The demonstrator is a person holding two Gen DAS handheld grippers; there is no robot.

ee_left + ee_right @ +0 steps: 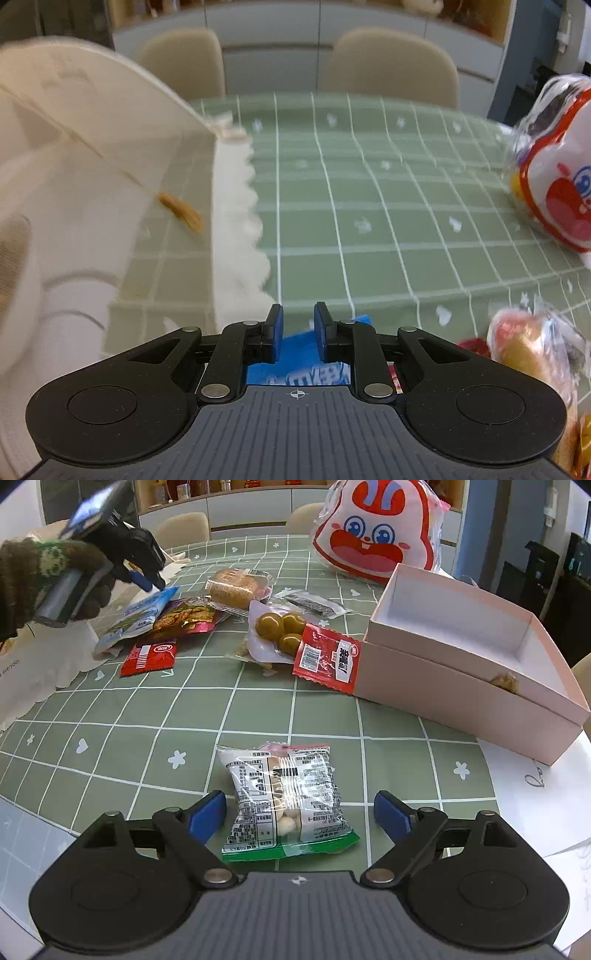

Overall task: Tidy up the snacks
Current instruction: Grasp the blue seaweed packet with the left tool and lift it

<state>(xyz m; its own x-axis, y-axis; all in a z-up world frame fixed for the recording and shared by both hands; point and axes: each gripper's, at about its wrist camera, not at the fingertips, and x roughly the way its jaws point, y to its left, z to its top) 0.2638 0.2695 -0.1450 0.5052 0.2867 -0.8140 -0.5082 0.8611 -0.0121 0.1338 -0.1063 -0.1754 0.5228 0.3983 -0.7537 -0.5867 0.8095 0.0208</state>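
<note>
Snacks (236,624) outside pink box (461,686) — left gripper (298,334) narrow, right gripper (300,814) wide.

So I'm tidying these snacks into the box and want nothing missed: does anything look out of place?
Yes. A brown crumb-like piece lies loose in the corner of the otherwise bare pink box. A red packet leans against the box's outer wall, and the other snacks lie in an overlapping heap behind it.

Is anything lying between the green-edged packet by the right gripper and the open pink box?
Nothing visible: bare tablecloth separates the green-edged packet, between the open right gripper pads, from the pink box.
</note>
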